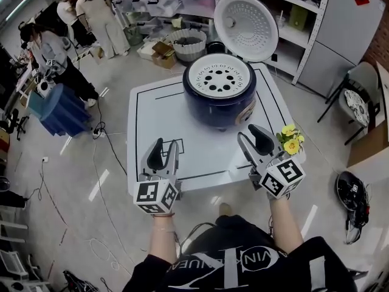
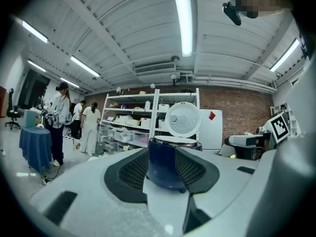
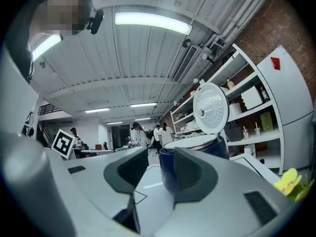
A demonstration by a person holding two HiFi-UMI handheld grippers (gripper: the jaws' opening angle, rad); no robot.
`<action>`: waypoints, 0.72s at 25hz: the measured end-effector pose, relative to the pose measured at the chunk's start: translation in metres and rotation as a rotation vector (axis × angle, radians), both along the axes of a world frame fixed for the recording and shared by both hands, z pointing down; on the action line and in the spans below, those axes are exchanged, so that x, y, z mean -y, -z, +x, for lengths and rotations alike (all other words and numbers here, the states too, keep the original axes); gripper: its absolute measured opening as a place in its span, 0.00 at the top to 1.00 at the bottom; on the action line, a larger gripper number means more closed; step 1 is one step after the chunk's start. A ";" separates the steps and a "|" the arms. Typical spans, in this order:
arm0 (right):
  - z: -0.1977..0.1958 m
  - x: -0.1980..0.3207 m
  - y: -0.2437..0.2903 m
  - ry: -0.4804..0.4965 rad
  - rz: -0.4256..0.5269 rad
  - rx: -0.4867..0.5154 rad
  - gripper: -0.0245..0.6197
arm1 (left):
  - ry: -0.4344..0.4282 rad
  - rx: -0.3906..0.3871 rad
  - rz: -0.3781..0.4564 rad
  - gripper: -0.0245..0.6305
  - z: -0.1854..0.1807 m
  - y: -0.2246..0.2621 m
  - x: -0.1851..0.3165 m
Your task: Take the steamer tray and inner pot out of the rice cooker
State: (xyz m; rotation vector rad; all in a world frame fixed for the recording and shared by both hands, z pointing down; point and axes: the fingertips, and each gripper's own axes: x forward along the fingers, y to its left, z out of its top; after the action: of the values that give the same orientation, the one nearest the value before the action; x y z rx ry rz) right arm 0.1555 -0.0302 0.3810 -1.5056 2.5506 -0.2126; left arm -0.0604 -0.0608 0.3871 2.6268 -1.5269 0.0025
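A dark blue rice cooker (image 1: 219,99) stands on the far half of a white table (image 1: 200,154), its lid (image 1: 246,26) swung up and back. A white steamer tray (image 1: 219,76) with round holes sits in its mouth; the inner pot is hidden beneath it. My left gripper (image 1: 163,155) hovers over the table's near left part, open and empty. My right gripper (image 1: 254,140) is over the near right part, open and empty too. Both point at the cooker (image 2: 168,162) (image 3: 190,164), short of it.
Yellow flowers (image 1: 290,140) lie at the table's right edge, close to my right gripper. Shelving (image 1: 182,5) with bins stands behind the table. People (image 1: 91,11) and a blue-draped table (image 1: 58,111) are at the far left. Cables run over the floor.
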 end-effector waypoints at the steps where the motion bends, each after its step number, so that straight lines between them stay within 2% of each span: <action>1: 0.003 0.008 0.000 -0.001 0.001 0.000 0.73 | -0.003 0.002 0.001 0.75 0.004 0.000 0.009; 10: 0.018 0.057 0.001 -0.040 -0.022 0.018 0.73 | -0.030 0.024 -0.020 0.75 0.025 0.004 0.060; 18: 0.037 0.099 0.006 -0.149 -0.070 -0.008 0.73 | -0.125 0.040 -0.029 0.75 0.040 0.018 0.114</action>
State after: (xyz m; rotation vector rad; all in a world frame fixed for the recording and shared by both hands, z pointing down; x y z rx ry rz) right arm 0.1929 -0.1294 0.3746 -1.7168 2.4466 -0.2777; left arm -0.0199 -0.1744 0.3695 2.7094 -1.3609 0.0867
